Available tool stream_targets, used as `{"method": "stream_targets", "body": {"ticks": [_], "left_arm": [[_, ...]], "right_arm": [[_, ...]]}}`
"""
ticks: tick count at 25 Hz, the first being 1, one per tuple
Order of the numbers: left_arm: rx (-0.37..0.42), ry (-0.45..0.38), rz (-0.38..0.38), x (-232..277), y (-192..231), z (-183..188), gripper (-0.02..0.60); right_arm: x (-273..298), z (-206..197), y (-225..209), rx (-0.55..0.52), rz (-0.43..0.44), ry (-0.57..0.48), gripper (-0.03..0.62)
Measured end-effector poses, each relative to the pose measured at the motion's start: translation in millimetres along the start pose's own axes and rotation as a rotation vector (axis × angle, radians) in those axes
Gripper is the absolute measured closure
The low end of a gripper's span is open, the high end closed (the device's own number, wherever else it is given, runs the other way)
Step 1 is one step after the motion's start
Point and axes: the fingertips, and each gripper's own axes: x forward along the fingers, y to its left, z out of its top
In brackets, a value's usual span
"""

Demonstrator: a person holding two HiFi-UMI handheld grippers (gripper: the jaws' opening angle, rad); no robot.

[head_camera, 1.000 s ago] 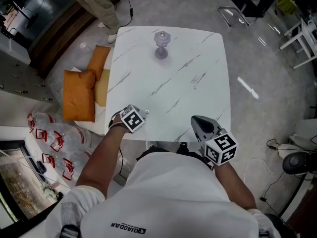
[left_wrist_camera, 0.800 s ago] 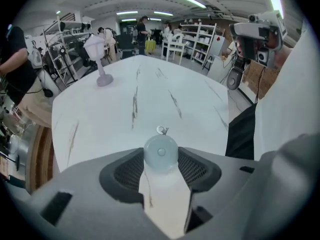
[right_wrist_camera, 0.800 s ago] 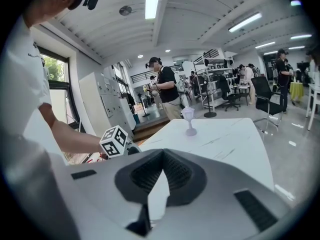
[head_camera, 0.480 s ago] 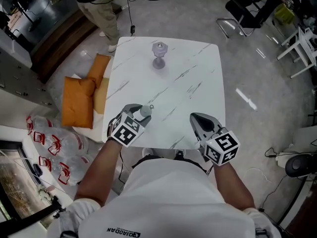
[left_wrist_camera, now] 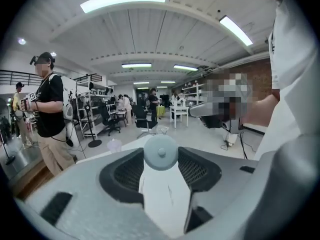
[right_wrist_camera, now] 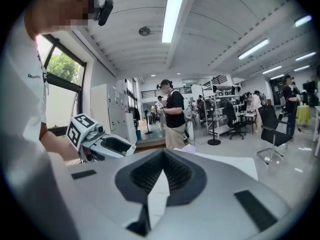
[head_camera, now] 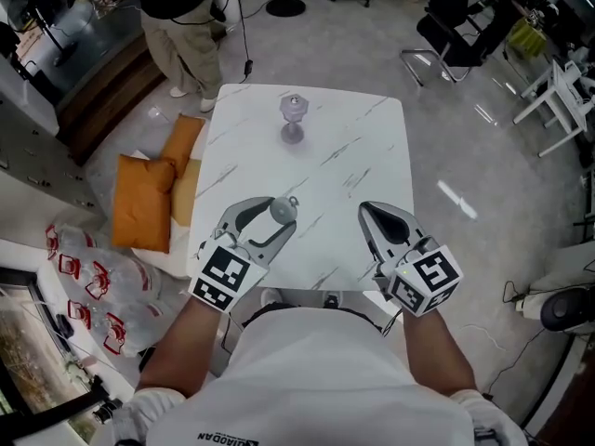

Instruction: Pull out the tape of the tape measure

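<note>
White marble tabletop [head_camera: 353, 165] in a busy workshop, seen from above by the person holding the tools. Orange cushions [head_camera: 144, 203] lie on the floor beside its left edge. A small grey goblet-shaped object [head_camera: 293, 119] stands alone near the far edge.

Both tools hover above the near edge. The left tongs [head_camera: 282, 215] are clamped on the tape measure [head_camera: 282, 208], a small round pale-grey case pinched between the two tips. The left gripper view shows its flat face and centre button. A tiny loop [head_camera: 294, 200] juts from the case's far side. It may be the tape's end tab, but it is too small to be sure. No tape is drawn out yet.

The right tongs [head_camera: 370, 214] are well apart from the case, over the near right part of the tabletop. Their tips are pressed together with nothing between them.

The step in hand seems to be bringing the free tool to the tape's end. To do it well, the right tongs would likely open first, then close squarely on the tab, not the case. The left grip should hold firm, since a round case could spin between the pads. A straight, steady pull in line with the slot should keep the tape from kinking.
</note>
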Motion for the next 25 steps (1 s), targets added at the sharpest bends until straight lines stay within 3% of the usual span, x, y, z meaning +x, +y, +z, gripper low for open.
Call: {"method": "stream_targets", "body": {"ticks": [6, 12, 16, 17, 25], "left_arm": [[0.045, -0.070, 0.024, -11, -5, 25, 0.359], [0.091, -0.047, 0.042, -13, -5, 27, 0.359], [0.126, -0.020, 0.047, -10, -4, 24, 0.359], [0.127, -0.012, 0.049, -9, -5, 21, 0.359], [0.124, 0.011, 0.046, -6, -3, 12, 0.359]], "right_arm": [[-6, 17, 0, -0.030, -0.011, -0.040, 0.588], [-12, 22, 1, -0.070, -0.024, -0.056, 0.588], [-12, 19, -7, -0.026, -0.045, -0.068, 0.568], [-12, 18, -8, -0.012, -0.045, -0.071, 0.534], [-7, 18, -9, -0.019, -0.047, -0.054, 0.533]]}}
